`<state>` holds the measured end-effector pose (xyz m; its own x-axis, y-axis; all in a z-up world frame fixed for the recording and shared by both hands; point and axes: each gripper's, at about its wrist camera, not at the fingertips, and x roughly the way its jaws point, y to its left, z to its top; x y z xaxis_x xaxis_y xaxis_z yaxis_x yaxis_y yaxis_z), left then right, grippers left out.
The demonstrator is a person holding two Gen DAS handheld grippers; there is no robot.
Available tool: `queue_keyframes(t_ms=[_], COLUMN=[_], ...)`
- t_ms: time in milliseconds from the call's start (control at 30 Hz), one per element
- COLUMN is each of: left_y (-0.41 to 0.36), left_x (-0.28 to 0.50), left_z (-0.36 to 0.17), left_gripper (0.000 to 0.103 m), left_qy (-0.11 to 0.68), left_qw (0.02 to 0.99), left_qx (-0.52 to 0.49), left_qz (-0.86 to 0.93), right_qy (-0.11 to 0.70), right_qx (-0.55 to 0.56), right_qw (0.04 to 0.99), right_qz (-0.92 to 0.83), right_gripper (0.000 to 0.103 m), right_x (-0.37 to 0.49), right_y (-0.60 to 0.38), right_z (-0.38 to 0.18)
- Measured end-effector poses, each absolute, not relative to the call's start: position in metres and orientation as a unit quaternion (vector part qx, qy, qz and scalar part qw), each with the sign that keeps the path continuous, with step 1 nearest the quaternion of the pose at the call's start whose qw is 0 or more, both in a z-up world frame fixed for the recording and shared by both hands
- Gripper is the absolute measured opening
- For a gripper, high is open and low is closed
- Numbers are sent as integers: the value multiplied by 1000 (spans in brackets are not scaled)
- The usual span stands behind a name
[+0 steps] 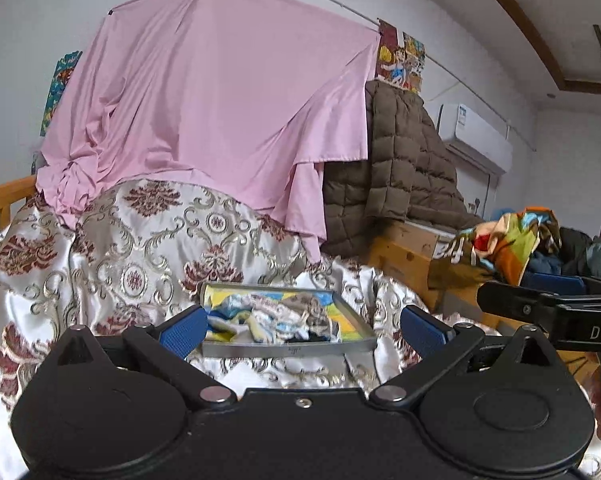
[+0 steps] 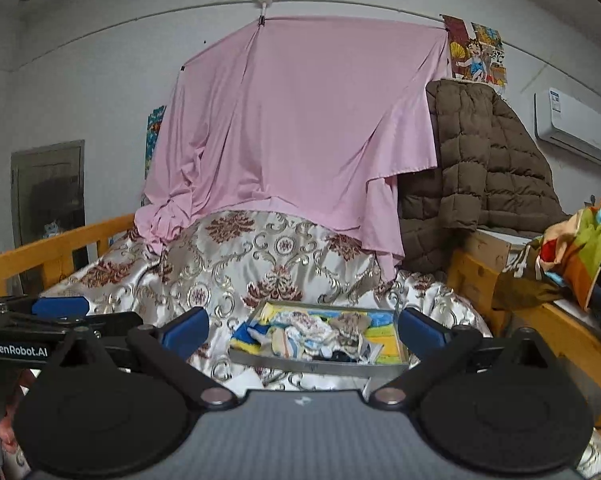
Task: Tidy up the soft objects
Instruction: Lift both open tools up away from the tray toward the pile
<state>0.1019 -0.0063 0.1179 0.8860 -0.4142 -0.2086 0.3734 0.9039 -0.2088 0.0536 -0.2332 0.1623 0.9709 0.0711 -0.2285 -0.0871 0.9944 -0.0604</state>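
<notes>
A grey metal tray (image 1: 284,349) with a yellow and blue lining lies on a satin bedspread, holding a heap of small crumpled soft items (image 1: 276,316), white, blue and brown. My left gripper (image 1: 304,330) is open and empty, its blue pads on either side of the tray, a short way in front of it. In the right wrist view the same tray (image 2: 316,366) and heap (image 2: 316,332) sit just beyond my right gripper (image 2: 304,330), which is also open and empty. Each gripper shows at the edge of the other's view.
A pink sheet (image 2: 300,128) hangs from a line behind the bed. A brown quilted coat (image 2: 480,160) drapes at the right. A wooden bed rail (image 2: 540,320) carries a colourful cloth bundle (image 2: 580,252). The patterned bedspread (image 2: 228,264) surrounds the tray.
</notes>
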Motion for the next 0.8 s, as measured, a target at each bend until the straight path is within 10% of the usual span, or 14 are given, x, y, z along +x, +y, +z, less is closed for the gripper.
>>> queue_keyframes(t_ms=[800], left_y=[-2], left_x=[98], left_z=[24], left_gripper=[102], left_qy=[212], left_qw=[959], left_qx=[-51], left_qz=[-181], right_qy=[202], right_qx=[26], right_qw=[979], right_qz=[3], right_gripper=[103], right_x=[45], right_y=[-251], right_z=[54])
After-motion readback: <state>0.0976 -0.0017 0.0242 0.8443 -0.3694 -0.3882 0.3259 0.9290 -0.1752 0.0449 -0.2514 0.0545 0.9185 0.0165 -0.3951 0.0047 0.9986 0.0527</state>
